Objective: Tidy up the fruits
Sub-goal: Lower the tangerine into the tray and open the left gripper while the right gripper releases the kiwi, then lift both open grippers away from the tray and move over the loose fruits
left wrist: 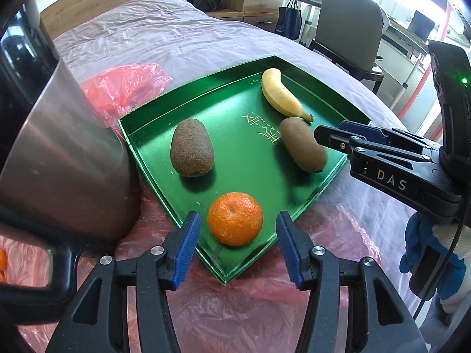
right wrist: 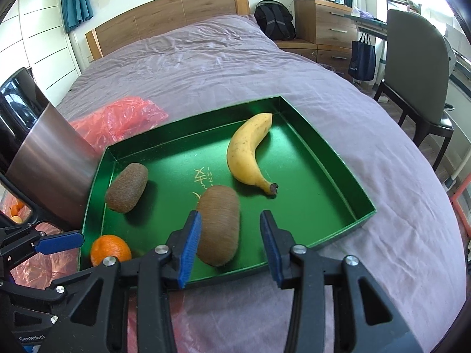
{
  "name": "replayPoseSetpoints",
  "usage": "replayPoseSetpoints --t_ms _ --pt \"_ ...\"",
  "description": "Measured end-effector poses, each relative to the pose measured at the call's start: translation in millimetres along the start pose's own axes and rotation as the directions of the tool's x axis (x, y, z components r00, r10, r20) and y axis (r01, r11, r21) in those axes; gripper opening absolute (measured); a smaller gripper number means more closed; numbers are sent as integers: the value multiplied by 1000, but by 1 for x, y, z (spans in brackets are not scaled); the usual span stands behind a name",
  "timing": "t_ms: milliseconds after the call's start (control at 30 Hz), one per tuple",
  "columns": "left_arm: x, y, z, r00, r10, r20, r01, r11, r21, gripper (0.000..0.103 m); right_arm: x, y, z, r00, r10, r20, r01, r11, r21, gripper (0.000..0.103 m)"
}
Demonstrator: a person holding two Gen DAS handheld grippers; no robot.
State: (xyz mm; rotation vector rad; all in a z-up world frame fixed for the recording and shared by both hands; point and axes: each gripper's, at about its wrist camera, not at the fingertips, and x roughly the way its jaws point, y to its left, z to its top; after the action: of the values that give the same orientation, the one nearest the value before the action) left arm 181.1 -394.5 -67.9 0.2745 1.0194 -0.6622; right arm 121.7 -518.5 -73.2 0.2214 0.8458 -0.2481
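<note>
A green tray (left wrist: 147, 129) (right wrist: 323, 158) lies on the bed. It holds a banana (left wrist: 281, 94) (right wrist: 247, 153), two kiwis and a tangerine (left wrist: 235, 219) (right wrist: 110, 250). One kiwi (left wrist: 192, 147) (right wrist: 127, 187) lies at the tray's left, the other (left wrist: 303, 144) (right wrist: 219, 225) toward the right. My left gripper (left wrist: 238, 247) is open, its jaws on either side of the tangerine without touching it. My right gripper (right wrist: 231, 245) (left wrist: 326, 135) is open around the near end of the right kiwi.
A metal cylinder container (left wrist: 67, 153) (right wrist: 50, 170) stands left of the tray. Pink plastic bags (left wrist: 126, 88) (right wrist: 117, 120) lie behind and under the tray. The purple bedsheet (right wrist: 206, 58) stretches beyond. A chair (right wrist: 418, 70) and drawers (right wrist: 321, 20) stand to the right.
</note>
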Motion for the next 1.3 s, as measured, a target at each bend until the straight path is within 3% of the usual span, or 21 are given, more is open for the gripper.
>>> replayPoseSetpoints --t_ms 100,133,200,733,833,900,1033,1300 --pt "-13 -3 -7 1000 -13 12 13 1000 2 52 -12 2 -3 1000 5 8 -5 1000 8 0" --pt "-17 -4 -9 1000 -18 15 18 1000 3 53 -17 3 -5 1000 6 12 -6 1000 9 8" --pt "-24 -5 -15 999 -27 18 27 1000 1 54 -26 5 -8 1000 3 17 -4 1000 10 15" --pt "-86 13 -80 999 -15 34 16 1000 -23 59 -83 44 -51 999 29 17 -29 1000 0 37" --pt "-96 19 -92 999 0 43 2 999 -33 71 -91 52 -59 999 32 13 -32 999 -6 47" --pt "-102 25 -98 999 8 50 -5 999 -45 76 -95 58 -64 999 34 9 -34 999 -9 48" --pt "-114 38 -112 998 19 57 -15 998 -68 76 -104 71 -73 999 38 1 -38 999 -19 54" --pt "-136 58 -136 996 44 77 -35 993 -108 76 -123 87 -92 999 50 -8 -50 999 -20 56"
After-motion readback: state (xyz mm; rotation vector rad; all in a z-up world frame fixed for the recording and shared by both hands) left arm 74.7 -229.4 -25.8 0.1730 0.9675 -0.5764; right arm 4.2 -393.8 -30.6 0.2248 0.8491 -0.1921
